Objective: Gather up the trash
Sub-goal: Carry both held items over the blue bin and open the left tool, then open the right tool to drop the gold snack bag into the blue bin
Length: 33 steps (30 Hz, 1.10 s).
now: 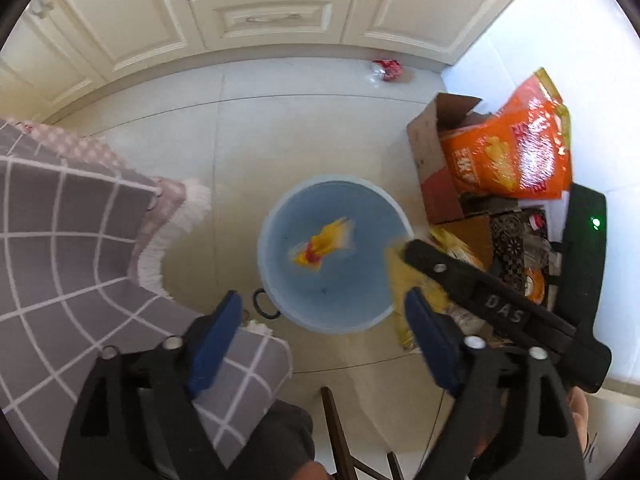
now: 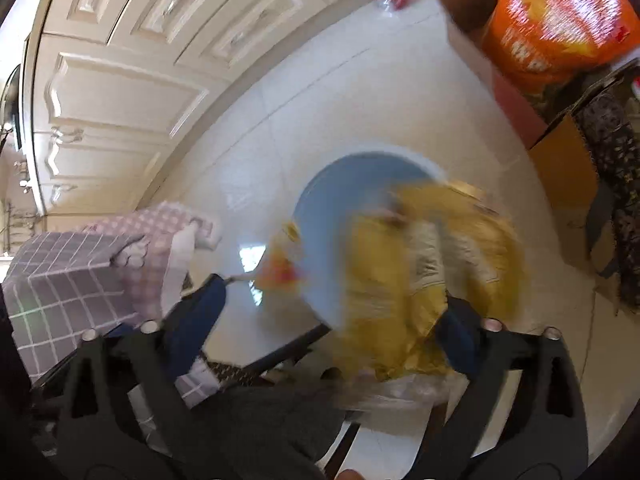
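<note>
A pale blue trash bin [image 1: 334, 256] stands on the tiled floor. A small yellow and red wrapper [image 1: 324, 242] is blurred inside the bin's mouth. My left gripper [image 1: 324, 334] is open and empty above the bin's near rim. My right gripper [image 2: 332, 312] is open, its jaws wide apart. A large yellow wrapper [image 2: 420, 276] is blurred between its fingers over the bin [image 2: 340, 196], touching the right finger; the right gripper's finger [image 1: 480, 292] with the yellow wrapper [image 1: 412, 292] also shows in the left view. A red and clear wrapper [image 1: 386, 70] lies by the cabinets.
A cardboard box [image 1: 430, 160] holding a big orange bag [image 1: 516, 148] stands right of the bin. A table under a grey checked cloth [image 1: 68, 240] is on the left. Cream cabinets [image 1: 260, 12] line the far side. A dark wooden chair frame [image 1: 336, 428] is below.
</note>
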Motion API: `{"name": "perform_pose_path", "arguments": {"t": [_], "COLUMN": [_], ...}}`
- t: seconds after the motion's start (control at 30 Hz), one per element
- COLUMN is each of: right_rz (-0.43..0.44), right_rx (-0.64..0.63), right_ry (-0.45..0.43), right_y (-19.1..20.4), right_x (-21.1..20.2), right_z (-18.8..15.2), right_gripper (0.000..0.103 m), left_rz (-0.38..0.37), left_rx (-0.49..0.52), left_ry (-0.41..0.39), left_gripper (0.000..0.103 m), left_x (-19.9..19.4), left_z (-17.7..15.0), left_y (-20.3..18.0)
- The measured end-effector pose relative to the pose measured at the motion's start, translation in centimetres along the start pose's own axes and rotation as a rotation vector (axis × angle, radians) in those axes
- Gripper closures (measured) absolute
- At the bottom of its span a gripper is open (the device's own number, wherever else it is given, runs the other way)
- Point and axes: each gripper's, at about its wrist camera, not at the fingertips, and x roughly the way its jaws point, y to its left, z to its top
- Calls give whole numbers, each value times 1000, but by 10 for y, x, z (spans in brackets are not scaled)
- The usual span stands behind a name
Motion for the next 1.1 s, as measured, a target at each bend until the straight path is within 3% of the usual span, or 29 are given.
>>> {"name": "perform_pose_path", "arguments": {"t": [0.1,0.33,0.5,0.63,0.8,0.87,0.9,0.97,1.03,1.1], "right_rz": [0,94,75,66,-148,-130,-161,-110,-157,-53], "right_rx": [13,-25,-65,-167,-485,-503,-518,-536,-605,-566], "right_ry": [5,94,107,146,139,132,139,134,153,165], "right_y": [-4,-1,11,32,74,80,82,88,96,94], "right_x": [0,16,21,30,41,41,44,41,45,41], "right_z": [-2,-3,-3,-6,-21,-20,-20,-20,-26,-28], "right_gripper": [6,6,6,6,6,6,6,6,6,6], "left_rz": [34,57,90,98,96,91,86,81,78,70], "left_rx": [-4,-54,-55,-61,-77,-84,-89,-92,-94,-98], "left_ry": [-27,-97,-139,-160,-162,-160,-161,-165,-169,-166], "left_gripper": [18,17,17,17,17,17,17,17,17,17], "left_x": [-10,-33,-49,-56,-58,-58,-59,-60,-61,-60], "left_z": [-1,-5,-8,-8,-9,-10,-10,-9,-9,-9], "left_y": [1,5,8,11,18,20,22,23,24,27]}}
